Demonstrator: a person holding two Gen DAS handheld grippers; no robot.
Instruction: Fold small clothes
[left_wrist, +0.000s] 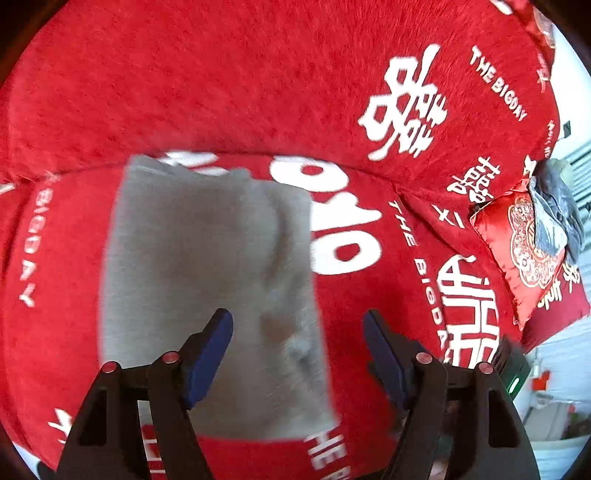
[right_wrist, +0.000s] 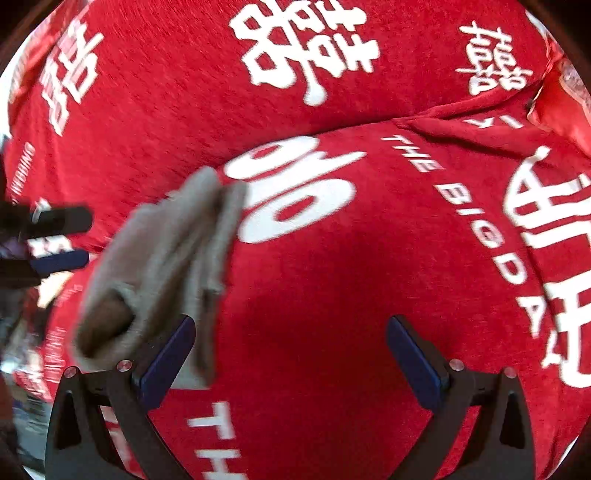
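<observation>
The small gray cloth lies on the red blanket with white letters and signs on it, which covers a soft seat. From the left wrist camera the cloth looks like a neat rectangle with straight sides, so it seems to be folded at least once. From the right wrist camera the same gray cloth shows stacked layers along its edge, and a dark opening at its near end, maybe a sleeve or a leg hole. So the folding looks mostly done, but it may still need one more fold or a little smoothing; this is only a guess, because both pictures are blurry. The left gripper is spread wide and holds nothing; it hangs over the near right part of the cloth. The right gripper is spread wide too and holds nothing; its left finger is just beside the near edge of the cloth, and whether it touches cannot be told. Far to the right, a red cushion with a white pattern stands on the seat, and a dark gray piece of cloth lies on top of it; that one may still need folding. No box, basket or bag shows in either picture, so there is nothing to look inside.
</observation>
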